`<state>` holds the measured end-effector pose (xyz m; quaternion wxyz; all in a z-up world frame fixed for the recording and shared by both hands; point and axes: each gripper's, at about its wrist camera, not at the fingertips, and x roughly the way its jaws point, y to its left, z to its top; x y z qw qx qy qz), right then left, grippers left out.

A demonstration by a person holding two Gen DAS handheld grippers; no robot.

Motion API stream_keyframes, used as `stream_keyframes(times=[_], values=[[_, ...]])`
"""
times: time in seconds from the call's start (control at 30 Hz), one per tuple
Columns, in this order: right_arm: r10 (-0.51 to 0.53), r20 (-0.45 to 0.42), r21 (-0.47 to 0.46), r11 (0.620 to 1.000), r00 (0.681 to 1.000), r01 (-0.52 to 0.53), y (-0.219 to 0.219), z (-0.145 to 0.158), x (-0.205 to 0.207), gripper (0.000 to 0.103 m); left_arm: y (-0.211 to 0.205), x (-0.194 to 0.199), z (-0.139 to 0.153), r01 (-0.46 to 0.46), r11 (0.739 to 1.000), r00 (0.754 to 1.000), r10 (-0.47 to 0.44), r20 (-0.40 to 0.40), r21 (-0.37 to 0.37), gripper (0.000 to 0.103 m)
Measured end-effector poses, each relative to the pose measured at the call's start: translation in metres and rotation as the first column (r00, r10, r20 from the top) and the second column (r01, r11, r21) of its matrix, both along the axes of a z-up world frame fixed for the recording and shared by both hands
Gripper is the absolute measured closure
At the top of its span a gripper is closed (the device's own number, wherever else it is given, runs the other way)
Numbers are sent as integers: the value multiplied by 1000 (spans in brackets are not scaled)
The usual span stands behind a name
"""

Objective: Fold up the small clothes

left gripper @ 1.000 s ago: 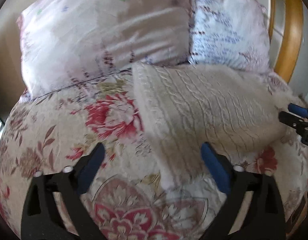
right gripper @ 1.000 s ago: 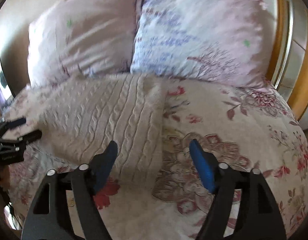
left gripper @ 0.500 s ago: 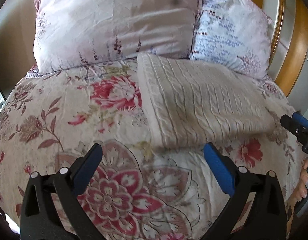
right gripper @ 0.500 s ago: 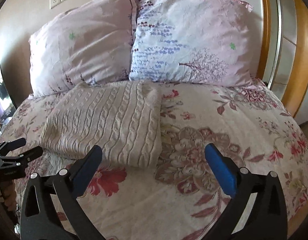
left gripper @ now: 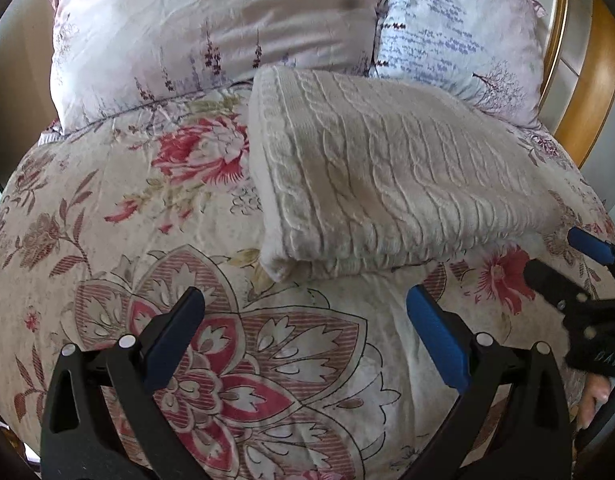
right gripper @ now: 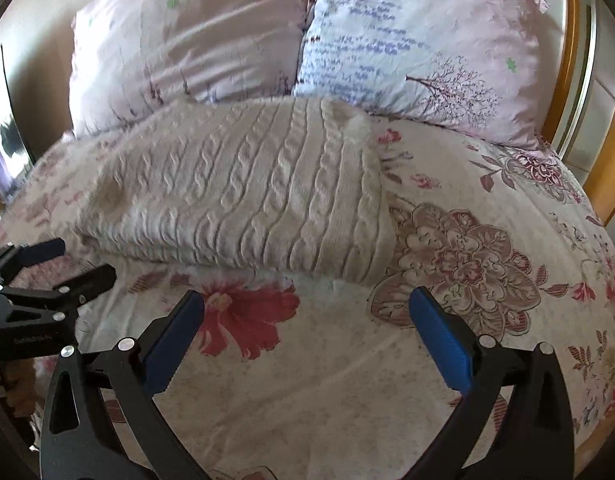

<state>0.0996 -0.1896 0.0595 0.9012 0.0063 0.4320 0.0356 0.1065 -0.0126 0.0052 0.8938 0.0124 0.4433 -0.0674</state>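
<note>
A cream cable-knit sweater [left gripper: 387, 184] lies folded into a thick rectangle on the floral bedspread [left gripper: 155, 208], just in front of the pillows. In the right wrist view the same sweater [right gripper: 243, 188] fills the middle left. My left gripper [left gripper: 305, 304] stands open above the bedspread, a little short of the sweater's near left corner, nothing between its fingers. My right gripper [right gripper: 307, 306] is also wide open and empty, just short of the sweater's near edge. Each gripper shows at the edge of the other's view: the right gripper [left gripper: 567, 264], the left gripper [right gripper: 67, 264].
Two pillows lean at the head of the bed: a pink one [left gripper: 211, 24] and a pale blue printed one [left gripper: 459, 36]. A wooden headboard [left gripper: 587, 80] curves behind them at the right. A person's hand [left gripper: 593, 396] shows at the lower right edge.
Both grippers have pulled back off the sweater toward the near side of the bed, then eased in slightly. The right gripper's jaws opened wider. The sweater lies folded and still.
</note>
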Motion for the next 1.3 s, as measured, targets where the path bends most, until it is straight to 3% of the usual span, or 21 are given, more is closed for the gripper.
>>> stream_keyframes(times=[0.2,1.3], values=[[-23,-79,3,1000,997,24,2,-16,8,1,-3,4,-5,-7,999,1000,7,-8,32,2],[-19,-73,-1,1000,997,19,1,-17,8,1,-5,6,-7,-4,999,1000,4,-11,44,2]])
